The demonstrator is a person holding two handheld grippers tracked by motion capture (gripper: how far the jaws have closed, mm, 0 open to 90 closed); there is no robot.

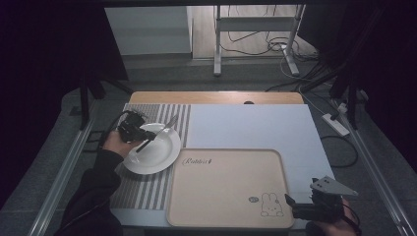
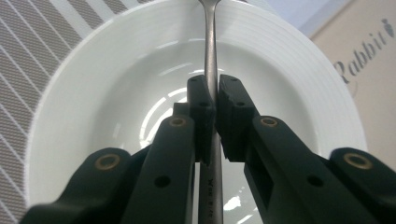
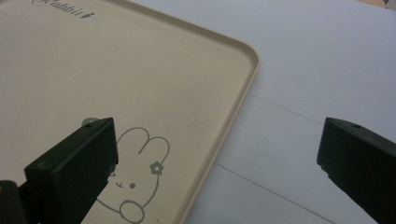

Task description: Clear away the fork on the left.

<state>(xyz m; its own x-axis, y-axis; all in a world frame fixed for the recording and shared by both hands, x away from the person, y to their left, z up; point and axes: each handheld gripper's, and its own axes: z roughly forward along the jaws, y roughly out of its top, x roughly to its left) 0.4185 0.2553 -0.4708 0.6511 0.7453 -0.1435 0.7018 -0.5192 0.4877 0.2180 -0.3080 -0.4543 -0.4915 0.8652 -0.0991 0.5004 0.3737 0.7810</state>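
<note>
My left gripper (image 1: 149, 136) is shut on the handle of a metal utensil (image 1: 167, 124), holding it over a white plate (image 1: 158, 158). In the left gripper view the pads of that gripper (image 2: 215, 100) clamp the thin steel handle (image 2: 210, 42), which runs up across the plate (image 2: 116, 93); the utensil's head is cut off at the top edge. My right gripper (image 1: 292, 206) stands open at the front right corner of a beige tray (image 1: 226, 187). In the right gripper view nothing lies between its wide-apart jaws (image 3: 219, 140), and the tray (image 3: 116, 70) with a rabbit drawing (image 3: 135, 182) lies below.
The plate rests on a grey striped placemat (image 1: 142, 191) at the left. A white mat (image 1: 246, 128) covers the rest of the table beyond and right of the tray. Behind the table stand a metal frame (image 1: 216, 44) and floor cables; a power strip (image 1: 336, 124) lies at the right.
</note>
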